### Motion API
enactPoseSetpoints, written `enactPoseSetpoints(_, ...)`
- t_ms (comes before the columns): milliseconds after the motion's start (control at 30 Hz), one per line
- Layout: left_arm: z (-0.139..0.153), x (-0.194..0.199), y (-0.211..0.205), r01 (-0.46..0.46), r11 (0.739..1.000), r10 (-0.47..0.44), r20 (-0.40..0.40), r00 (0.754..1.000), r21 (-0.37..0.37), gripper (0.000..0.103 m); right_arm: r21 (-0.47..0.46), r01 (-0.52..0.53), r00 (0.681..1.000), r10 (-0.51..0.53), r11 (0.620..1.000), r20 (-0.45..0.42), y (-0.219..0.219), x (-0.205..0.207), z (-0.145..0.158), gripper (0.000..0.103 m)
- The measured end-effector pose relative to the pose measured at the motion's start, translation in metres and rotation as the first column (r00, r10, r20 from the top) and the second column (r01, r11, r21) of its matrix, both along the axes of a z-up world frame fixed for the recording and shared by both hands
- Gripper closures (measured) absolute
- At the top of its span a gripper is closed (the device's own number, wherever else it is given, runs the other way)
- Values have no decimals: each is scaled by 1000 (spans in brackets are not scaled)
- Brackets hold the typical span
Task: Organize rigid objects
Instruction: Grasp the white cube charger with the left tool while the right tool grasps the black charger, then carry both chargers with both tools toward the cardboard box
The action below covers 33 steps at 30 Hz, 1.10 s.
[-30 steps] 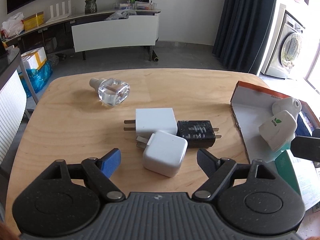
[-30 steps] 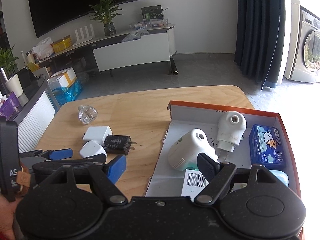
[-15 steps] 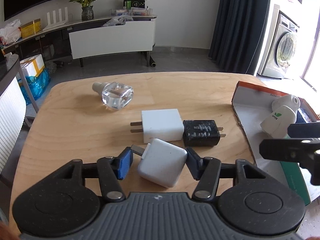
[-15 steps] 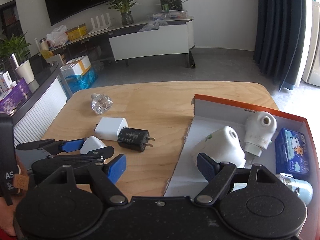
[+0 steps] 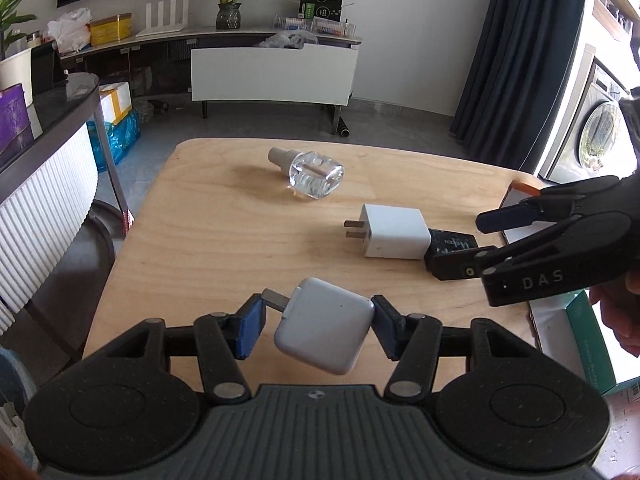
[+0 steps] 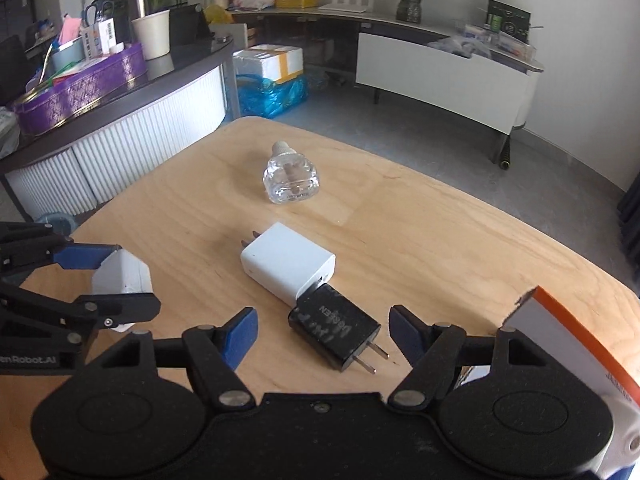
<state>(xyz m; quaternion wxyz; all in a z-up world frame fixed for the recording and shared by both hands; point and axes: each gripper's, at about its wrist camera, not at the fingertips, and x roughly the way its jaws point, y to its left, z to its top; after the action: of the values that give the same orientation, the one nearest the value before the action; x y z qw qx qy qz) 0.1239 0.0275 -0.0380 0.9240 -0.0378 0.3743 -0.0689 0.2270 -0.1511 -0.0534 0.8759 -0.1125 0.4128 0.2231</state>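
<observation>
The left gripper point(image 5: 318, 326) is closed on a small rounded white charger point(image 5: 325, 325): the blue pad on one side meets the folded metal prongs, the pad on the other side presses the opposite corner, and the charger hangs tilted above the wooden table point(image 5: 224, 240), not touching it. All places below are given from the black charger point(image 6: 335, 326), which lies flat on the table with its two prongs pointing toward the right wrist camera. The right gripper point(image 6: 323, 330) stands around this black charger with its jaws apart; they have just been closing, the black charger is between them, but a clear gap remains on each side and the pads do not touch it. In the right wrist view the held white charger point(image 6: 122, 274) is to the left of the black charger, well apart from it. Directly behind the black charger, and touching its back end, lies a larger white charger point(image 6: 287, 266) with its prongs pointing away. Further behind, apart from both chargers, a clear glass bottle point(image 6: 291, 179) lies on its side with its pale neck turned to the far edge of the table. To the right of the black charger, near the table edge, an open cardboard box point(image 6: 560, 330) with orange rim and white inside wall is seen; its contents cannot be told from here.
</observation>
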Motion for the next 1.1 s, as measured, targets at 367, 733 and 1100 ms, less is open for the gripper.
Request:
enactPoseSetpoints(367, -1, 0, 5, -15, 1000, 15, 5, 1000, -14, 45, 23, 1, 998, 0, 1000, -58, -3, -4, -14, 36)
enactPoseSetpoints(733, 16, -15, -1, -23, 1000, 24, 44, 999, -16, 45, 109, 111, 993, -113, 988, 14, -3, -54, 18, 36)
enactPoseSetpoints(1100, 44, -42, -12, -61, 998, 61, 85, 995, -1, 45, 133, 248, 963, -259, 960, 69, -5, -111, 56, 36)
